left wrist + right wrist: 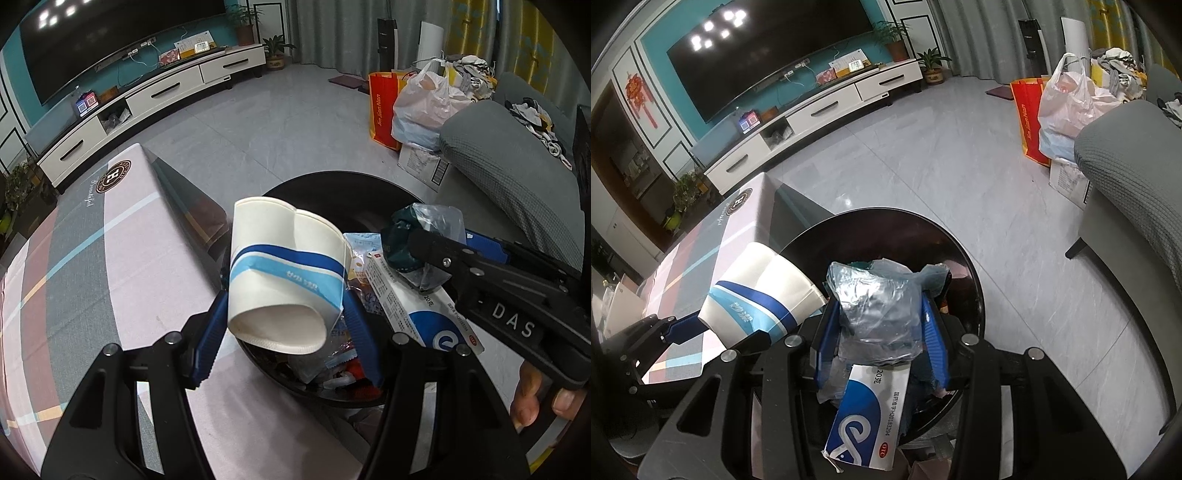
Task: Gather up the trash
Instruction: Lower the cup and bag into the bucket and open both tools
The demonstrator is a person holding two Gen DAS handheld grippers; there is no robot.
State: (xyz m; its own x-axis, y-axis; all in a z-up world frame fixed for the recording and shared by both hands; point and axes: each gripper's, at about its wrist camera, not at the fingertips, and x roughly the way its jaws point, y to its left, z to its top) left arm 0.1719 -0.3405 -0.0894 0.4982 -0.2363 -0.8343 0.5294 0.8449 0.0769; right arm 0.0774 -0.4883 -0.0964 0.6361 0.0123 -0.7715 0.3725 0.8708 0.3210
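Note:
My left gripper point(286, 295) is shut on a white paper cup point(284, 273) with blue bands, squashed, held over the near rim of a black round bin point(332, 184). The cup also shows in the right wrist view point(757, 299). My right gripper point(879, 325) is shut on a crumpled clear and blue plastic bag point(879, 299) above the bin point(975, 280). The same bag point(424, 236) shows in the left wrist view. A white and blue medicine box point(868, 410) leans on the trash in the bin, also in the left wrist view point(421, 306).
The bin holds several wrappers point(332, 365) and stands beside a table with a pink and grey checked cloth point(110, 266). A grey sofa point(517, 170) is to the right. Plastic bags point(1067, 103) and a red bag point(1027, 122) sit on the tiled floor beyond.

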